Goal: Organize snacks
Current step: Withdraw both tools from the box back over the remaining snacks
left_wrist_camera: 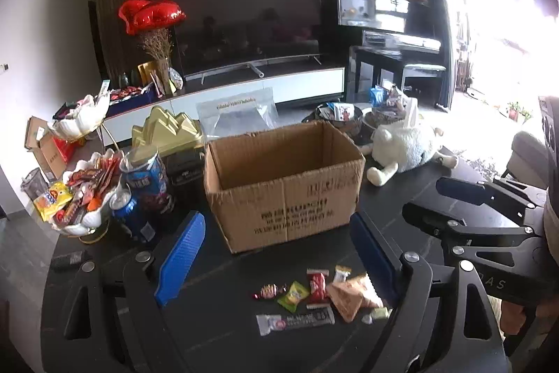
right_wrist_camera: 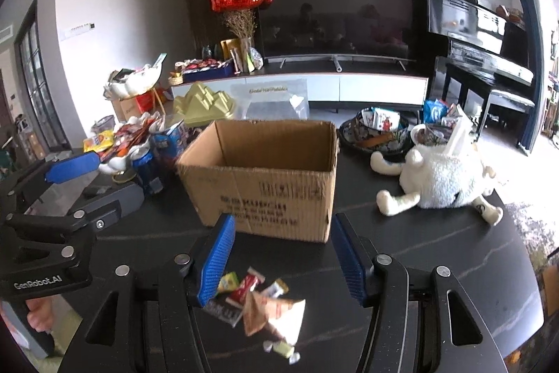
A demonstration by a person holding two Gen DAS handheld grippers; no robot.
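Observation:
An open, empty-looking cardboard box (left_wrist_camera: pixel 286 184) (right_wrist_camera: pixel 265 177) stands in the middle of the black table (left_wrist_camera: pixel 216 331). In front of it lies a small pile of wrapped snacks (left_wrist_camera: pixel 314 296) (right_wrist_camera: pixel 265 303): a striped candy (left_wrist_camera: pixel 269 291), a green packet (left_wrist_camera: pixel 293 296), a red packet (left_wrist_camera: pixel 317 285), orange packets (left_wrist_camera: pixel 349 299) and a black bar (left_wrist_camera: pixel 295 320). My left gripper (left_wrist_camera: pixel 276 254) (right_wrist_camera: pixel 94 180) hovers over the pile, open and empty. My right gripper (right_wrist_camera: pixel 283 261) (left_wrist_camera: pixel 422 198) is also open above the pile, with the snacks lying under it on the table.
Left of the box are a white tiered stand of snacks (left_wrist_camera: pixel 80 194), blue cans (left_wrist_camera: pixel 139 180) and a remote (left_wrist_camera: pixel 68 259). A plush sheep (right_wrist_camera: pixel 443 177) lies to the right. Patterned bowls of snacks (right_wrist_camera: pixel 377 131), a clear bag (left_wrist_camera: pixel 237 114) and a gold ornament (left_wrist_camera: pixel 167 131) sit behind.

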